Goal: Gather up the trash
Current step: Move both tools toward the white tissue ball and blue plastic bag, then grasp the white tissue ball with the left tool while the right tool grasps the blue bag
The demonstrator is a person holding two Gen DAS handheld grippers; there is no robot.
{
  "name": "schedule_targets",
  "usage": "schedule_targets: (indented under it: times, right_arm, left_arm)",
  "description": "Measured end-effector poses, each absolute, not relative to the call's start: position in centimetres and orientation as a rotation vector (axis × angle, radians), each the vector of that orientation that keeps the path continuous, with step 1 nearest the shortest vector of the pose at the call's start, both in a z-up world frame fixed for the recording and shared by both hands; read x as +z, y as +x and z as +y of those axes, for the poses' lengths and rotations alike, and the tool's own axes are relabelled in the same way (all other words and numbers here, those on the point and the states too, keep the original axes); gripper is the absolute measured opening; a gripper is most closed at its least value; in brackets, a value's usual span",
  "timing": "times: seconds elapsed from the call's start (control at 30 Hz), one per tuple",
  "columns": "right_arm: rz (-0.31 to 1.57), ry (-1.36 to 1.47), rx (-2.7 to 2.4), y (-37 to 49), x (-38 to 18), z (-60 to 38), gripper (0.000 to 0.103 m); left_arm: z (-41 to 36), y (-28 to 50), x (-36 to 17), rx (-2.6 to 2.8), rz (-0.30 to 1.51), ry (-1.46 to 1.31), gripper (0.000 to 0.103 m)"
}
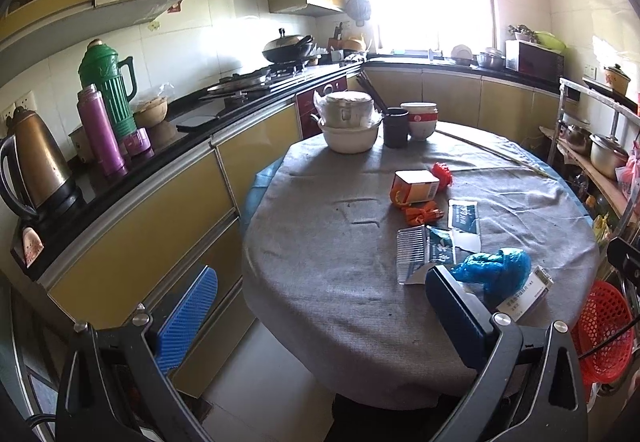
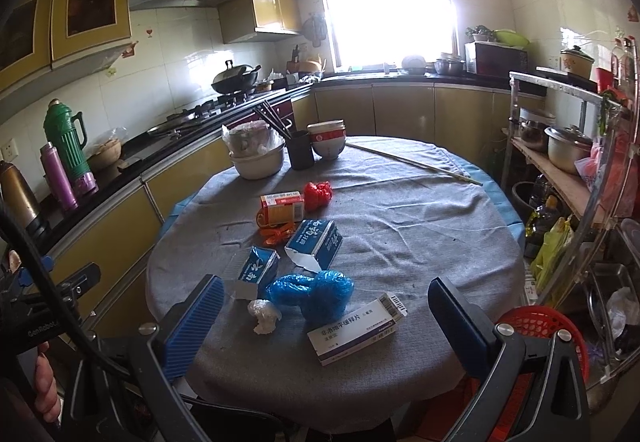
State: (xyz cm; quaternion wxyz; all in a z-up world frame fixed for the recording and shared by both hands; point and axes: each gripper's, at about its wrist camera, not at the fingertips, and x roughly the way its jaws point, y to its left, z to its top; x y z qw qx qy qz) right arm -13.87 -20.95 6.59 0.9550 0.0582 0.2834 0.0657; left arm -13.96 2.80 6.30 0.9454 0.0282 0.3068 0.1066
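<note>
Trash lies on the round grey-clothed table [image 2: 420, 242]: a white medicine box [image 2: 356, 328], a crumpled blue plastic bag [image 2: 316, 290], a white paper wad [image 2: 264, 316], two blue cartons [image 2: 316, 242] [image 2: 256, 270], an orange box [image 2: 282, 208], an orange wrapper [image 2: 276, 236] and a red bag [image 2: 318, 194]. The blue bag [image 1: 496, 270] and orange box [image 1: 414, 188] also show in the left wrist view. My right gripper [image 2: 324, 326] is open, above the near table edge around the medicine box. My left gripper [image 1: 320, 318] is open and empty at the table's near-left edge.
A red mesh basket [image 2: 540, 326] stands by the table's near-right edge, also in the left wrist view [image 1: 604, 330]. Bowls [image 2: 258, 158], a black cup with chopsticks [image 2: 300, 150] and a long stick [image 2: 416, 162] sit at the far side. Counter with flasks left, shelf rack [image 2: 560, 170] right.
</note>
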Motion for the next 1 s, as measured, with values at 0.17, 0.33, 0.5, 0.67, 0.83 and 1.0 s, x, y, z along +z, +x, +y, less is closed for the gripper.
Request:
schedule_targets:
  times: [0.17, 0.33, 0.5, 0.67, 0.83, 1.0]
  right_arm:
    - [0.632, 0.128, 0.148, -12.4, 4.8, -20.9, 0.103]
    - [0.718, 0.19, 0.153, -10.3, 2.3, -22.3, 0.103]
    - [0.853, 0.338, 0.164, -7.7, -1.6, -25.0, 0.099]
    - [0.98, 0.467, 0.159, -5.5, -5.7, -27.1, 0.08]
    - [1.016, 0.535, 0.154, -4.1, -7.5, -28.1, 0.08]
    - [1.044, 0.544, 0.17, -2.6, -8.8, -27.6, 0.08]
  left_arm:
    - [3.0, -12.6, 5.0, 0.227, 0.666, 0.054, 0.103]
    - [2.7, -10.5, 2.9, 0.201, 0.737, 0.051, 0.103]
    - [1.8, -7.9, -0.1, 0.129, 0.845, 0.031, 0.103]
    - [0.6, -5.6, -2.4, 0.065, 0.931, 0.013, 0.103]
    - [-0.6, -4.1, -3.5, 0.02, 0.963, 0.015, 0.103]
    - [-1.3, -3.1, -4.6, -0.021, 1.006, 0.013, 0.103]
